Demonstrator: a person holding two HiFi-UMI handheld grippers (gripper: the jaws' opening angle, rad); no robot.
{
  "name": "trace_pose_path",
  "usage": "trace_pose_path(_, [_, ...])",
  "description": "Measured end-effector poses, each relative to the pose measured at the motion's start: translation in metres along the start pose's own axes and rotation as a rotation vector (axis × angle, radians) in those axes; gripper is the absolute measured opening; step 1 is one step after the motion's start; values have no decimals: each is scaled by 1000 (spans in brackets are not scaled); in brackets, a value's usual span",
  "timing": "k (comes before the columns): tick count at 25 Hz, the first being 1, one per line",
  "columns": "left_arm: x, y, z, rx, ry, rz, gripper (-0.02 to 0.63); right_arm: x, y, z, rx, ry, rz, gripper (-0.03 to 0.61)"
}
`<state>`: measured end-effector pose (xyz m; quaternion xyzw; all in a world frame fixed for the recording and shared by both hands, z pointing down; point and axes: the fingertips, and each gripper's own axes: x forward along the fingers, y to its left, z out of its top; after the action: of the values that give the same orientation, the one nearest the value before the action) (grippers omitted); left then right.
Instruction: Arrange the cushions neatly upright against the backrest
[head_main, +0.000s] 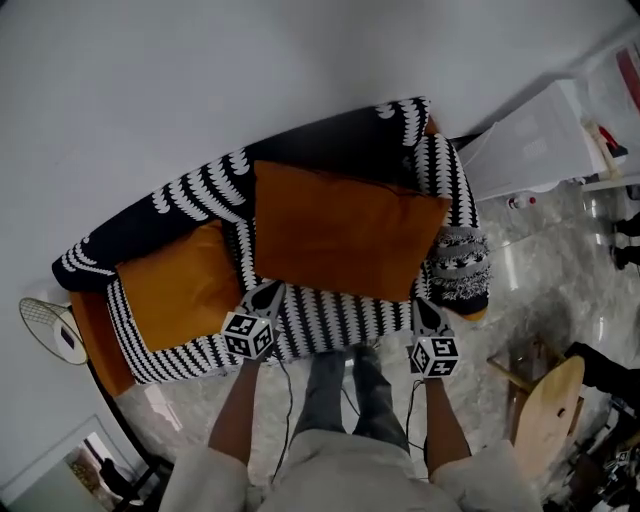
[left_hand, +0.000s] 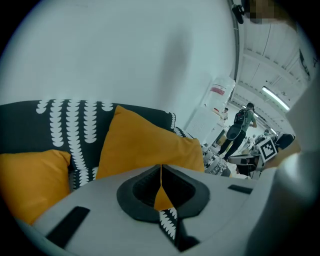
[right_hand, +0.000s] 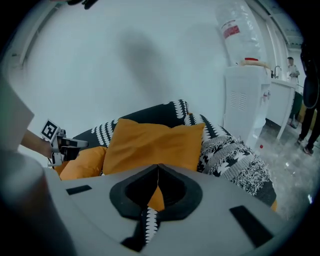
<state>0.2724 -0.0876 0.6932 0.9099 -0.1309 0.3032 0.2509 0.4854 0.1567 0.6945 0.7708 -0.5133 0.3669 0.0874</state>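
**A:** Two plain orange fabric cushions on a sofa (head_main: 330, 322) covered in black-and-white scalloped stripes. Large orange cushion (head_main: 340, 235): rectangular, softly creased, standing mid-seat and leaning back against the dark backrest (head_main: 330, 140).

**B:** And the smaller orange cushion (head_main: 180, 285)?

**A:** Squarish and plump, slumped at the left end. Parted from the large one by a strip of patterned cover.

**B:** Grippers?

**A:** Left gripper (head_main: 265, 290) clenched on the large cushion's lower left corner. Right gripper (head_main: 425, 302) clenched on its lower right corner. Thin sliver of orange fabric pinched between each pair of smooth grey jaws.

**B:** At the right end?

**A:** Shaggy knitted cushion (head_main: 460, 262) in grey, black and white, with a fringed edge.
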Motion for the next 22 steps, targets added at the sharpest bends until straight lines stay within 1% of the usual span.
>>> trace_pose_path(3, [22, 9, -7, 0, 52, -34, 40, 12, -9, -4, 73, -14, 7, 32])
trace_pose_path(4, [30, 13, -9, -2, 70, -44, 90, 19, -12, -6, 102, -9, 16, 131])
trace_pose_path(5, [38, 19, -9, 0, 80, -47, 234, 26, -15, -8, 128, -2, 26, 269])
trace_pose_path(6, [45, 26, -7, 10, 81, -36, 266, 34, -19, -9, 149, 4, 33, 306])
trace_pose_path(7, [51, 35, -5, 24, 77, -12, 325, 41, -23, -10, 169, 7, 33, 328])
trace_pose_path(8, [57, 44, -2, 35, 74, 13, 356, 47, -28, -10, 185, 8, 29, 339])
trace_pose_path(10, [66, 61, 1, 35, 76, 48, 376, 60, -38, -10, 206, 9, 10, 358])
trace_pose_path(15, [84, 99, 7, 4, 89, 97, 383, 91, -57, -5, 231, 21, -8, 375])
trace_pose_path(20, [107, 130, 12, 10, 122, 117, 383, 127, -72, -5, 244, 60, -2, 380])
trace_pose_path(22, [115, 136, 14, 25, 135, 111, 384, 141, -77, -8, 239, 92, 2, 380])
